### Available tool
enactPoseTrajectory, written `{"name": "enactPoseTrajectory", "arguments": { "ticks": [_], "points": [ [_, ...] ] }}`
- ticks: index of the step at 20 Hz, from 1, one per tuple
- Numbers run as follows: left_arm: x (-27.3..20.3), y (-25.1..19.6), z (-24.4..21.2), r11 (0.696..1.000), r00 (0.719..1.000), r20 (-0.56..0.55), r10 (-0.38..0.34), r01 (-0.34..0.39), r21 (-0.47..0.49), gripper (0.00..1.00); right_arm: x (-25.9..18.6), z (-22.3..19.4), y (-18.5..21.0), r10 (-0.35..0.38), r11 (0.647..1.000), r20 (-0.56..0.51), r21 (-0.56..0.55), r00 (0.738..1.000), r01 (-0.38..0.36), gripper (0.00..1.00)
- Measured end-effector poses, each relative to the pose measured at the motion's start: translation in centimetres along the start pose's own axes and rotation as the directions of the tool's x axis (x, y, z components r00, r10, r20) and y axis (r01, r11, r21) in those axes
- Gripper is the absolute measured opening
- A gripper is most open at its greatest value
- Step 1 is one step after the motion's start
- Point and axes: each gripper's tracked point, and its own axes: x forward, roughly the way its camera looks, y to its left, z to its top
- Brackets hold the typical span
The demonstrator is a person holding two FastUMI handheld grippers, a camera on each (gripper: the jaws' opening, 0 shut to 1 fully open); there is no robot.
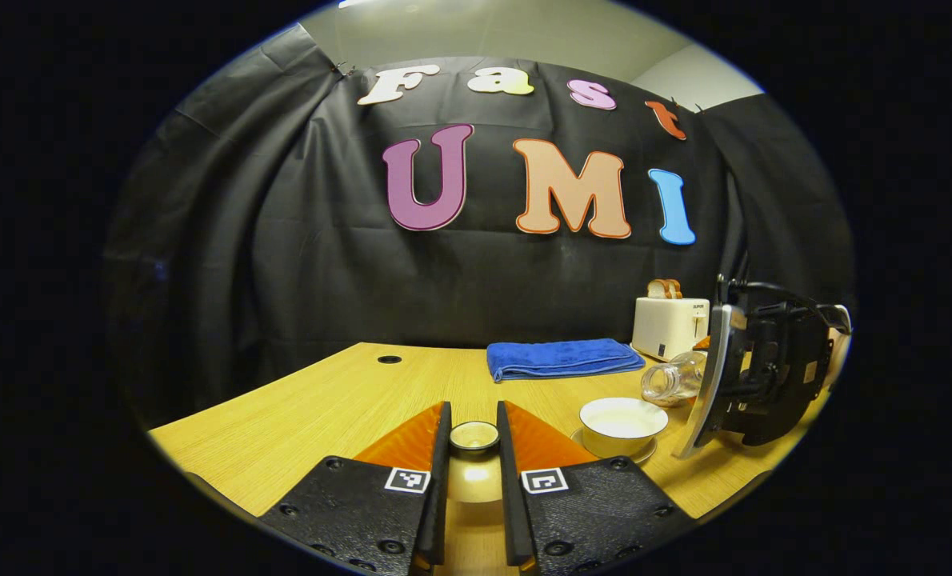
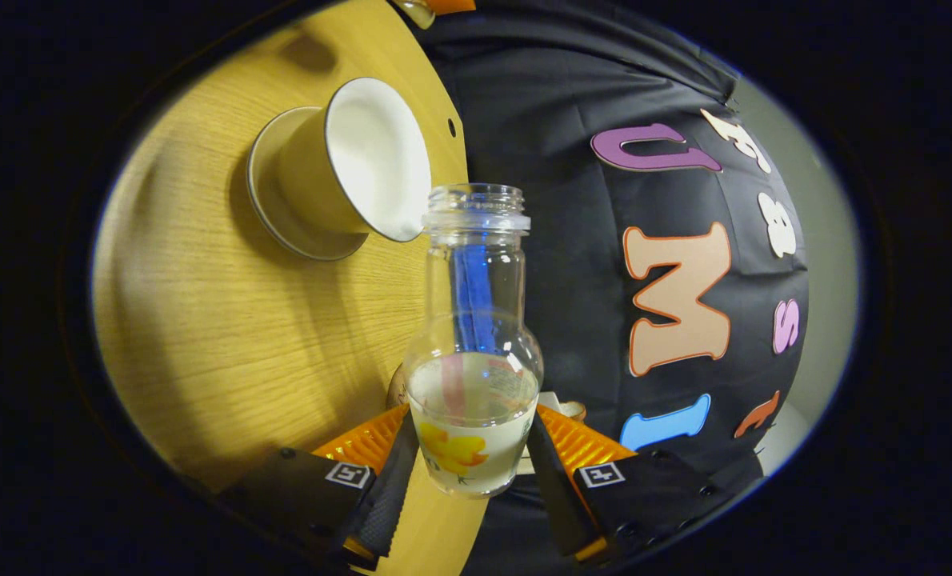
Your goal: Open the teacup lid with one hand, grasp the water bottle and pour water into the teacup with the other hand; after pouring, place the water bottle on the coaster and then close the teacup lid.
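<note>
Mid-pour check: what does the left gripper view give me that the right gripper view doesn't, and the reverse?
Left gripper view: the teacup lid pinched in the left gripper, the right gripper from the side, and a toaster and blue towel behind.
Right gripper view: the water pooled at the bottle's base, its open mouth beside the teacup rim, no stream visible.
Both: teacup, its saucer, tilted water bottle, wooden table.

I hold the round cream ceramic teacup lid (image 1: 474, 437) by its knob. My clear glass water bottle (image 2: 474, 352) lies tilted, mouth beside the open cream ceramic teacup (image 2: 346, 164) on its saucer.
</note>
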Motion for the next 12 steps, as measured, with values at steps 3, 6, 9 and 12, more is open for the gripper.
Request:
{"name": "enactPoseTrajectory", "arguments": {
  "ticks": [3,6,9,12],
  "points": [
    [-0.06,-0.01,-0.04,1.000,1.000,0.000,-0.001,0.001,-0.001,0.27,-0.03,0.44,-0.38,-0.017,0.998,0.012,-0.058,1.000,0.018,0.80],
    [-0.05,-0.05,-0.04,1.000,1.000,-0.002,-0.003,0.003,0.001,0.27,0.15,0.47,-0.65,-0.031,0.993,0.024,-0.115,0.999,0.033,0.77],
    [-0.08,-0.08,-0.09,1.000,1.000,-0.001,-0.003,0.003,0.001,0.27,0.04,0.74,-0.87,-0.044,0.987,0.037,-0.150,0.998,0.049,0.80],
    [-0.10,-0.10,0.02,1.000,1.000,-0.001,-0.004,0.004,0.001,0.27,0.02,0.87,-1.17,-0.062,0.982,0.046,-0.177,0.997,0.069,0.79]
  ]
}}
